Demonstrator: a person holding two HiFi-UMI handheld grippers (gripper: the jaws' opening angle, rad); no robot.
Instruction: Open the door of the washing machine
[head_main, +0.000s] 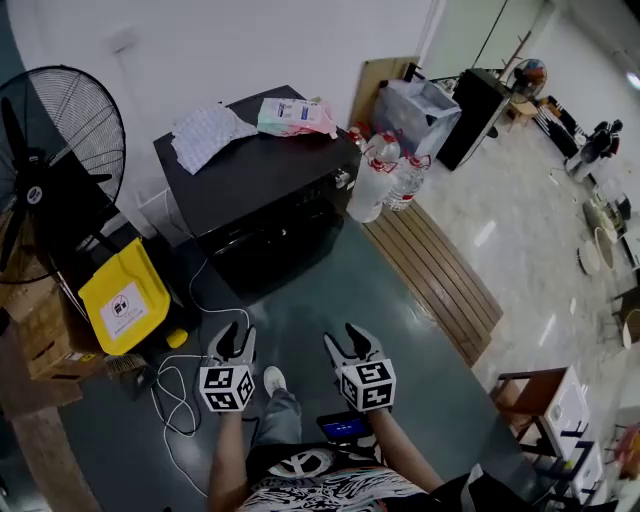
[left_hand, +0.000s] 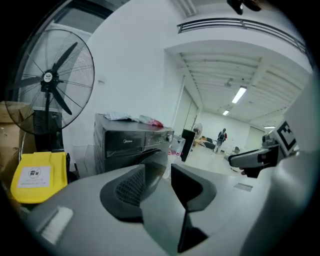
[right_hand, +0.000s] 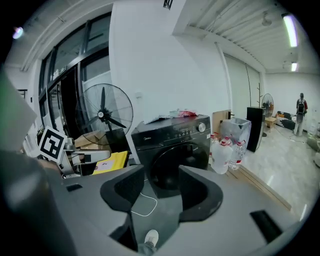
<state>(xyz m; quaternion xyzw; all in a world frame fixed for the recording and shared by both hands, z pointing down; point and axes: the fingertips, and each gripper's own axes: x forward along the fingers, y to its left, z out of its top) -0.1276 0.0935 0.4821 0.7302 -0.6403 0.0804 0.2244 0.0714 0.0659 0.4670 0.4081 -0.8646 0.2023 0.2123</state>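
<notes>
Washing machine: standing against the white wall, well apart from both grippers; door sitting closed
Left gripper: hovering; jaws spread, gripping nothing
Right gripper: hovering alongside; jaws spread wide, empty

I count two claws low in the middle of the frame, the left claw and the right claw. One black washing machine stands above them. There are two fans: the big fan at upper left and the small fan far off at upper right. Three water bottles cluster right of the machine. Two bundles lie on its top, a white cloth and a pink packet. At lower left is one yellow bin.
</notes>
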